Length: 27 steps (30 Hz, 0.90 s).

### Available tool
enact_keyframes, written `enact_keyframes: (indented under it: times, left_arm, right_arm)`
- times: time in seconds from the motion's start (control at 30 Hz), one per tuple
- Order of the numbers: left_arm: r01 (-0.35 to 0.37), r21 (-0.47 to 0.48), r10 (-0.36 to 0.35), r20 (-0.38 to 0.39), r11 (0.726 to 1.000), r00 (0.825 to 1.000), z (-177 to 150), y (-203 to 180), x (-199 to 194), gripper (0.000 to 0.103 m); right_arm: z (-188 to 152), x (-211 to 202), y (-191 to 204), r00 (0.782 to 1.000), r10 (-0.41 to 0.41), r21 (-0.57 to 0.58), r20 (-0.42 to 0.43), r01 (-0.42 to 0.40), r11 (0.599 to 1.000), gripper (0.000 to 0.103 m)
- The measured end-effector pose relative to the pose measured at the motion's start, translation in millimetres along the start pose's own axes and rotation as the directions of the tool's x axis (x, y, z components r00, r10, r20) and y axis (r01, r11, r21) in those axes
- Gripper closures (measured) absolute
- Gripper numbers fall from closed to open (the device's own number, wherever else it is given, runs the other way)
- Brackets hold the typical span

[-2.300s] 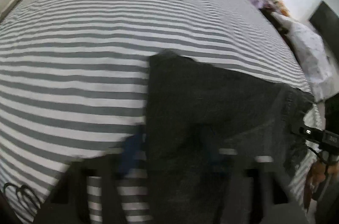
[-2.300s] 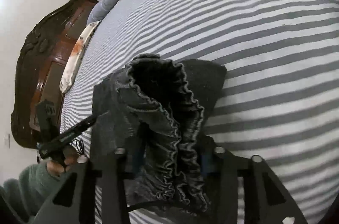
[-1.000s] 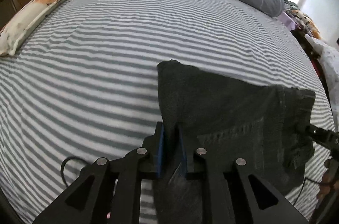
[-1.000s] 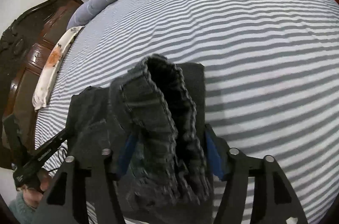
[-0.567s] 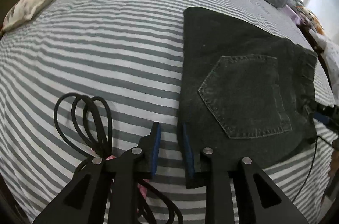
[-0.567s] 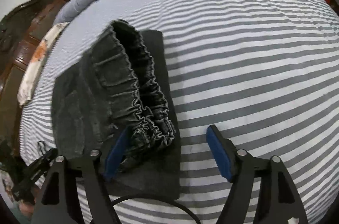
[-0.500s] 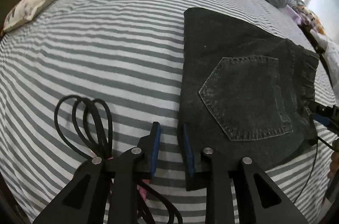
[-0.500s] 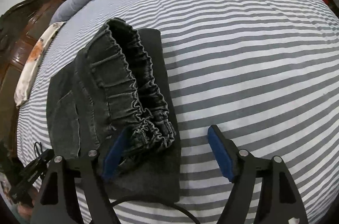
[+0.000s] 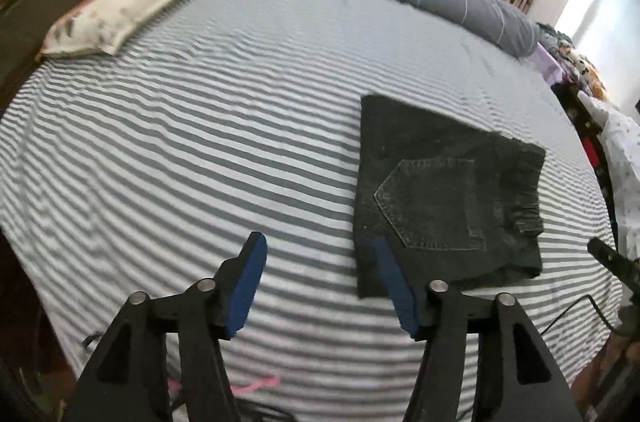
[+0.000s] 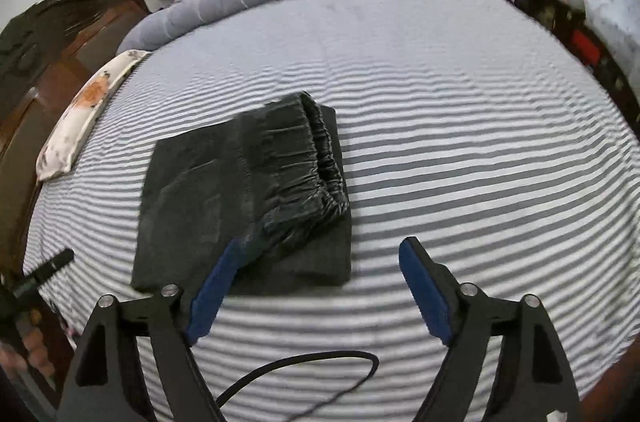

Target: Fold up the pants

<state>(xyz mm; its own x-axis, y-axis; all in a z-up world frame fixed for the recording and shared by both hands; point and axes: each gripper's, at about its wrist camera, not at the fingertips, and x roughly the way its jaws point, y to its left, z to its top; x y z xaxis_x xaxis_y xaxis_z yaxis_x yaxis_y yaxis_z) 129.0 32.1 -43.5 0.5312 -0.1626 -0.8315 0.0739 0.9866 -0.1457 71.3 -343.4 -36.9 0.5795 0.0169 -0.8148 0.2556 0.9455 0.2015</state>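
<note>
— Denim is down, from what I see on the left wrist camera: the pants [image 9: 448, 198] lie folded into a flat block on the striped bed [image 9: 180, 150], back pocket up. My left hand-held gripper [image 9: 320, 262] has just been opening and now stands spread with nothing between its pads; the right pad overlaps the block's near corner in view, but whether it touches I cannot tell.

— And the other camera?

— Right wrist view: same block, gathered waistband on top. My right hand-held gripper [image 10: 320, 270] has also just been widening and is empty, with bare sheet in its gap.

— So which step?

— Release after the last fold, I'd judge. Next calls for backing both away cleanly, perhaps flattening the puffy waistband.

— What changed?

— A second ago both clamped the cloth, and the right one held the waistband raised. Now the pants sit farther off and both cameras see more of the bed.
</note>
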Motion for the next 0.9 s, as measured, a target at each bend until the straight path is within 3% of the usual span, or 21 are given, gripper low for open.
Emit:
enact_keyframes:
  times: [0.23, 0.37, 0.9]
  left_arm:
    - [-0.032, -0.001, 0.032, 0.089, 0.999, 0.996, -12, -4, -80, 0.037]
    - [-0.052, -0.003, 0.052, 0.12, 0.999, 0.991, -25, -13, -110, 0.035]
    - [-0.167, 0.125, 0.15, 0.137, 0.978, 0.979, -72, -50, -117, 0.034]
  right_arm:
    - [-14, -72, 24, 0.994, 0.024, -0.021, 0.103, -0.022, 1.0, 0.018]
    - [-24, -96, 38, 0.992, 0.023, -0.03, 0.121, -0.02, 0.999, 0.016]
    - [-74, -98, 87, 0.994, -0.039, -0.188, 0.106, 0.059, 0.98, 0.011]
